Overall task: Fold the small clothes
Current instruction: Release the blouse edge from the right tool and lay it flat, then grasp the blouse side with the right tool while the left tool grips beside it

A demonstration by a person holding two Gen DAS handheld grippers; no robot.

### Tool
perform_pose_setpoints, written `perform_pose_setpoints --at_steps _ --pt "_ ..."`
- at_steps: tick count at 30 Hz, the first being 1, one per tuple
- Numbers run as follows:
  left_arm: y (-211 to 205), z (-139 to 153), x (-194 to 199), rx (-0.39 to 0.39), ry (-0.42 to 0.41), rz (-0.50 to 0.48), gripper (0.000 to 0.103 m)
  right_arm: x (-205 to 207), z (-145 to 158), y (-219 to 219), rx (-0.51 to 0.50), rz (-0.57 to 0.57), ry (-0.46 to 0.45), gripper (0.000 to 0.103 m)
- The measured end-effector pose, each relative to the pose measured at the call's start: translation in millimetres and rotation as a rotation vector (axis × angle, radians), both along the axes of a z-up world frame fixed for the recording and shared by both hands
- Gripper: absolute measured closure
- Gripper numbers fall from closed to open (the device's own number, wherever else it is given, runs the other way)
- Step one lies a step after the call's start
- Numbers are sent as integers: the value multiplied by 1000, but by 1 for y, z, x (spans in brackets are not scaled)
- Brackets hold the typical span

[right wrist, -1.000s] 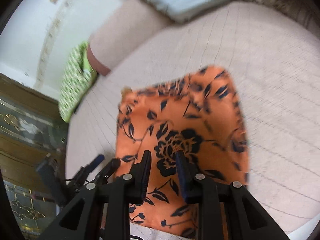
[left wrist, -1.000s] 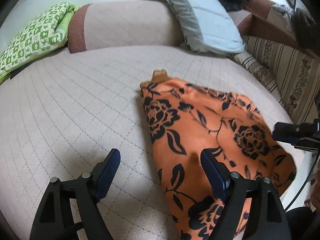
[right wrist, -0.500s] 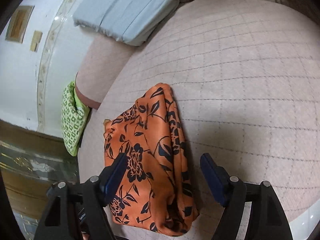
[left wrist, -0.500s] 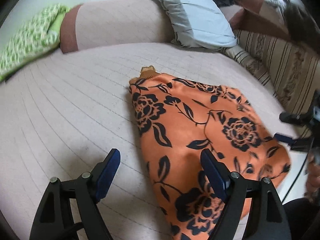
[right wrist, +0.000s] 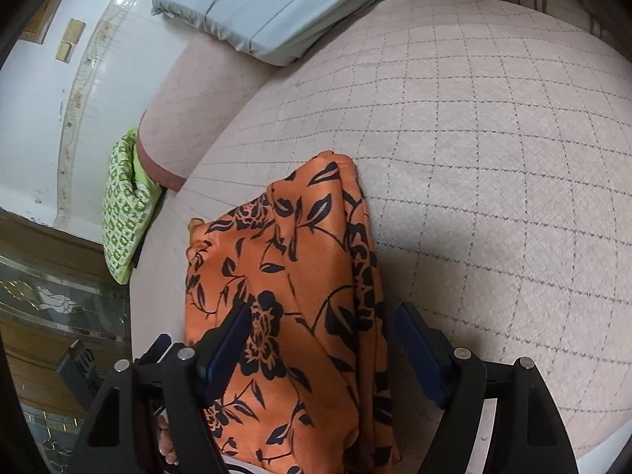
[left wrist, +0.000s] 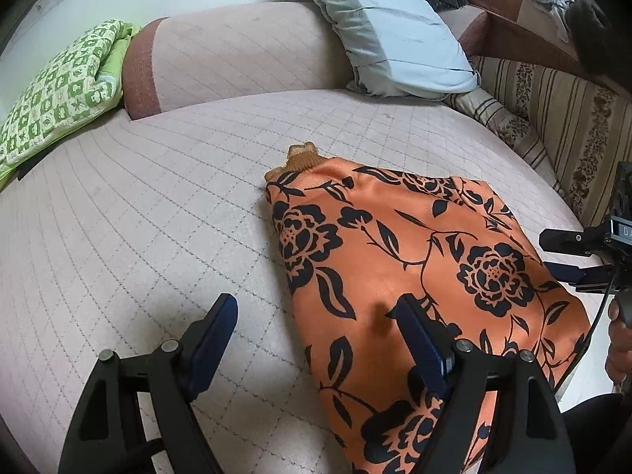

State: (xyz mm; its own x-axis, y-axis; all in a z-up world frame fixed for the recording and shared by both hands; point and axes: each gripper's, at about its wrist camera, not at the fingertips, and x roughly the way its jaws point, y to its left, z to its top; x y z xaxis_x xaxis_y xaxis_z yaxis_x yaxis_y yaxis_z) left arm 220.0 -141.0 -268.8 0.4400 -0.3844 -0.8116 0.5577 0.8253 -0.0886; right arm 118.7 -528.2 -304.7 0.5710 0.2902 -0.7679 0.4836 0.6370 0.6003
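An orange garment with black flowers lies folded on the quilted pink seat. A brown knit collar sticks out at its far corner. My left gripper hangs open above its near left edge, the right-hand finger over the cloth and the other over bare seat. In the right wrist view my right gripper is open wide over the garment, whose layered right edge lies between the fingers untouched. The right gripper also shows at the garment's right side.
A pale blue pillow leans on the pink backrest behind. A green checked cloth lies at the far left. Striped cushions line the right. A hand shows at the right edge. The seat's front edge is close.
The right gripper's jaws went from narrow to wide apart, and it shifted from over the garment's middle to its right folded edge. The left gripper stays open in about the same place.
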Motion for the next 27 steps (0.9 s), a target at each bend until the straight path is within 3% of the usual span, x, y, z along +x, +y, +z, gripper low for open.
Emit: perform_pose_setpoints --at_steps 27 --pt "-16 -13 1 0 50 -27 20 5 -11 2 -6 48 32 25"
